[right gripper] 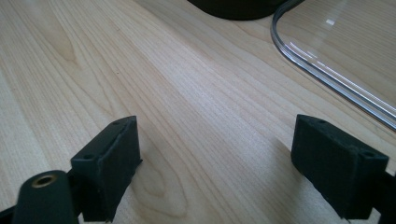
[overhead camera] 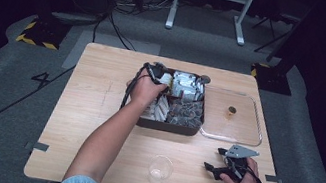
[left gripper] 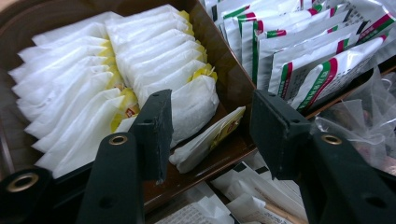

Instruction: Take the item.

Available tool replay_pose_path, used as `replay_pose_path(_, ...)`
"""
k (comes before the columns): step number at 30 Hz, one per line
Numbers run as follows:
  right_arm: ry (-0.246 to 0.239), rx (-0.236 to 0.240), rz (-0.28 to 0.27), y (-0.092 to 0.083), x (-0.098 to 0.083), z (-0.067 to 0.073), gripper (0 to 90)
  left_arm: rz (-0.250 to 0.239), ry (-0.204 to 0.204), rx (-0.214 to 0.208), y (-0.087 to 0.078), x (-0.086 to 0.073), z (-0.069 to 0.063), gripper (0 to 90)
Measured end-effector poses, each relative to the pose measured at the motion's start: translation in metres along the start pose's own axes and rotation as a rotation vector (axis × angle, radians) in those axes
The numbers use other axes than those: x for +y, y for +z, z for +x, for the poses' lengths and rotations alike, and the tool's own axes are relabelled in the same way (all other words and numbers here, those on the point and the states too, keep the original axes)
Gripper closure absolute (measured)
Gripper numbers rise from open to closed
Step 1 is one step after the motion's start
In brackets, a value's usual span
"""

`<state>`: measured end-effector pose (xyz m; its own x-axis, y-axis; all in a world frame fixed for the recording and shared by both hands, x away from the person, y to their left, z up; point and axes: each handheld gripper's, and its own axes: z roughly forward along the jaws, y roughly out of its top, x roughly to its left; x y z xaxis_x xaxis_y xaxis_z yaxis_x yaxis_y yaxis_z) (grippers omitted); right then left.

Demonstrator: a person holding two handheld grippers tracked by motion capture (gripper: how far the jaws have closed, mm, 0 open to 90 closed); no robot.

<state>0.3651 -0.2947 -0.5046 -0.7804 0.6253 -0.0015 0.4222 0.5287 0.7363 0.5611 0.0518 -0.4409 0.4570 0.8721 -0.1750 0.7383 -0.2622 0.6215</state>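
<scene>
While working outward from the front edge: noted cup (overhead camera: 160, 168) upright on table (overhead camera: 89, 124), clear, nothing seen inside. Logged as not yet filled.

Just right of cup, found right gripper (overhead camera: 215, 159) low over the wood, jaws wide apart, bare grain between them. Judged idle, no part in the pick for now.

Beyond that, noted clear lid (overhead camera: 258, 123) lying flat beside box (overhead camera: 167, 127), touching or nearly so. Counted as done: box open, contents reachable.

Inside box, seen from left gripper view: left gripper (left gripper: 212, 116) dipped into the far-left compartment, jaws partly apart, not clamped on anything. Between them, found end of the white sachets (left gripper: 154, 60), packed upright in rows, plus one loose sachet (left gripper: 205, 142) leaning against the divider wall. Left pad close to the last upright sachet; cannot tell whether touching. Neighbouring compartment holding striped packets (left gripper: 299, 60), untouched.

Judged stage: early. Reach finished, grasp not made. Left to do, by estimate: close on one sachet, lift clear of the row without dragging neighbours, carry back to cup, release. Likely snag: catching two sachets at once, given tight packing.
</scene>
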Motion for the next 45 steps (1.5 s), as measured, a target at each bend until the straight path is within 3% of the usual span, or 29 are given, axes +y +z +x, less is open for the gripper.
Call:
replay_pose_path(7,-0.001,0.000,0.000,0.000,0.000,0.000,15.6,0.030,0.010,-0.010,0.010,-0.001,-0.002,57.7)
replay_pose_path(16,-0.001,0.000,-0.001,0.000,0.000,0.000,15.7,0.054,0.076,0.019,0.018,0.000,0.001,66.6)
replay_pose_path(22,-0.002,0.002,-0.001,0.000,0.000,0.000,15.7,0.097,0.140,0.046,0.021,0.000,-0.002,87.4)
replay_pose_path(25,-0.002,0.002,-0.001,0.000,0.000,0.000,15.7,0.110,0.166,0.054,0.020,0.001,-0.003,89.2)
replay_pose_path(29,-0.004,0.002,-0.001,0.000,0.000,0.000,15.7,0.100,0.162,0.035,0.018,0.004,-0.005,90.0)
replay_pose_path(35,-0.004,0.002,-0.001,0.000,0.000,0.000,15.7,0.089,0.199,0.044,0.014,0.008,-0.011,90.0)
replay_pose_path(40,-0.005,0.001,-0.002,0.000,0.000,0.000,15.7,0.039,0.224,0.060,0.002,0.013,-0.015,90.0)
replay_pose_path(45,-0.005,0.002,-0.001,0.000,0.000,0.000,15.7,0.012,0.207,0.060,-0.008,0.017,-0.012,90.0)
